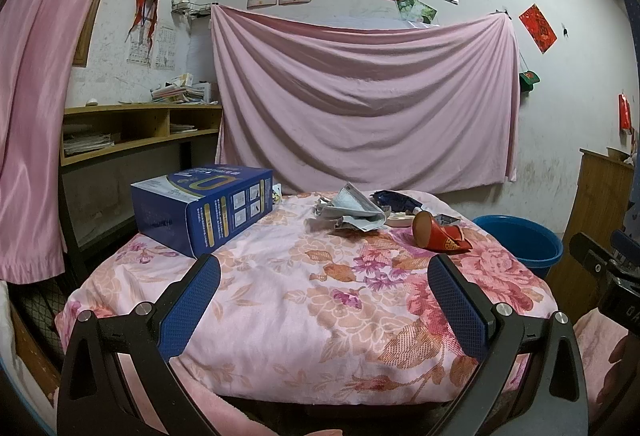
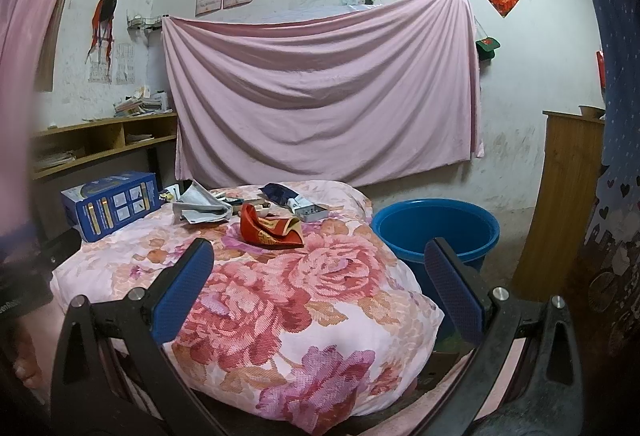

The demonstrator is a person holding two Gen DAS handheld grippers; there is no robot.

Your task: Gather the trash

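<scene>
Red crushed cup (image 2: 269, 229) on quilt (image 2: 280, 296)

1. The blue basin (image 1: 520, 236) was partly hidden behind the floral quilt's (image 1: 320, 296) right edge in the left wrist view.
2. Small items behind the crumpled paper (image 2: 204, 210) and the red packet (image 2: 268, 230), near the quilt's far edge, were too small to identify.
3. The print on the blue box (image 2: 112, 210) was illegible.
4. The right wrist view's left edge was blurred.
</scene>
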